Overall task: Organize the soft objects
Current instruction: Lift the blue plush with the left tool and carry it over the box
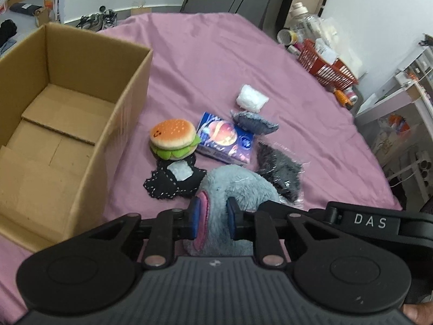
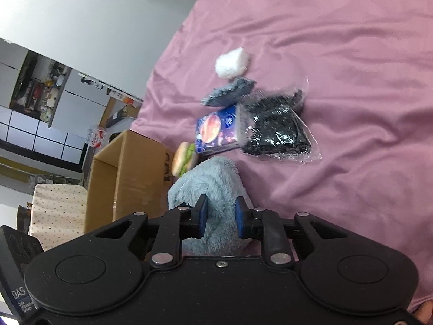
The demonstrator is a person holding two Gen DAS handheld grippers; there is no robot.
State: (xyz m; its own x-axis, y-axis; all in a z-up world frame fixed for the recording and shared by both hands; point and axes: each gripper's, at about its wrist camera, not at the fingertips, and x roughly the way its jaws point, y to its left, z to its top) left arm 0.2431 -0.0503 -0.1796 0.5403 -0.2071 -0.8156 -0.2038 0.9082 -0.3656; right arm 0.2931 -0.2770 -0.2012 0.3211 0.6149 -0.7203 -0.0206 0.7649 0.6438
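Both grippers clamped the blue plush toy [image 1: 238, 187] at bottom centre: left gripper [image 1: 213, 220] and right gripper [image 2: 221, 218] each pinched its fur. Step looked like the pick. Next move: carry it left into the empty cardboard box [image 1: 121, 108], clearing the wall; burger plush [image 1: 173, 139] and the rest waited beyond.

**Colours and patterns on the bed**

The sheet [image 1: 216, 54] is plain mauve pink. The box [image 1: 81, 108] is brown cardboard. The plush [image 1: 238, 187] is pale blue with a pink patch. The burger [image 1: 173, 138] has an orange bun with white dots and a green layer. The pouch [image 1: 170, 181] is black with white stitches. The pack [image 1: 226, 138] is dark blue with an orange planet. The wad [image 1: 251, 98] is white
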